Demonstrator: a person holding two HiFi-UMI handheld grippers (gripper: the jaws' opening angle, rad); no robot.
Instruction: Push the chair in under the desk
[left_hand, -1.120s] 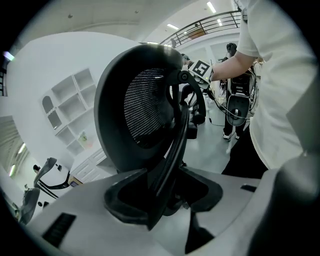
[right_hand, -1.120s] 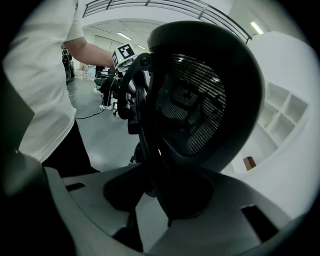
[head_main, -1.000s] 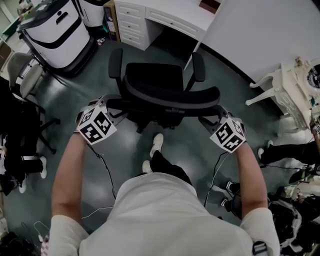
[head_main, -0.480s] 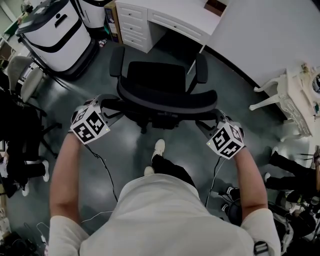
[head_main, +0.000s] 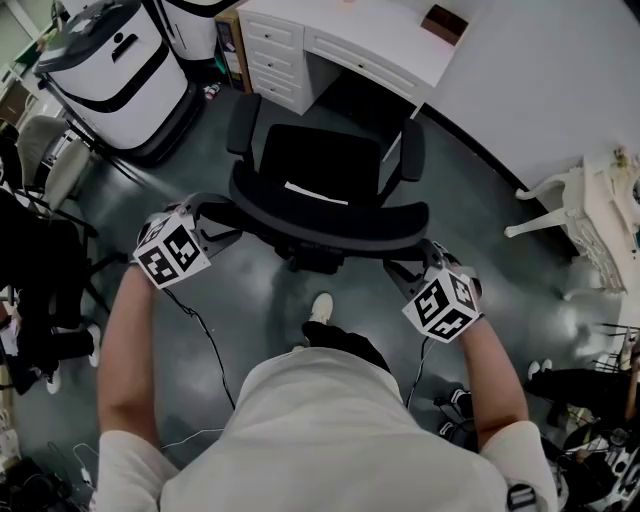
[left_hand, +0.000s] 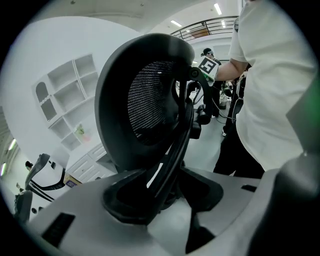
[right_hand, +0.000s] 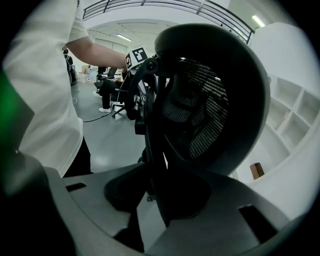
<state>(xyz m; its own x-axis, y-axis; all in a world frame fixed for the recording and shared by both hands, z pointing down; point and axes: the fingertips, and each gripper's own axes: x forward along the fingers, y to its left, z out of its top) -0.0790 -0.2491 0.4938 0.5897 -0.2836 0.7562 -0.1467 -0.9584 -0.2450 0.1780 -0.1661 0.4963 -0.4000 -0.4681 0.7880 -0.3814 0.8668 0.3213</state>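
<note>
A black office chair (head_main: 320, 165) with a mesh backrest (head_main: 330, 215) faces the white desk (head_main: 385, 40), its seat front at the desk's knee opening. My left gripper (head_main: 215, 215) grips the backrest's left end and my right gripper (head_main: 408, 262) its right end. In the left gripper view the backrest rim (left_hand: 145, 105) runs down between the jaws of the left gripper (left_hand: 165, 200). In the right gripper view the rim (right_hand: 210, 100) fills the gap of the right gripper (right_hand: 155, 200), whose jaws have just been closing on it.
A white drawer unit (head_main: 275, 50) forms the desk's left side. A large white and black machine (head_main: 105, 65) stands at the left. A white ornate table (head_main: 600, 200) is at the right, by a grey wall (head_main: 540, 80). Cables (head_main: 205, 330) trail on the floor.
The chair and both grippers have moved up the picture toward the desk. The person has stepped forward behind them. The grip on the backrest ends looks the same.
</note>
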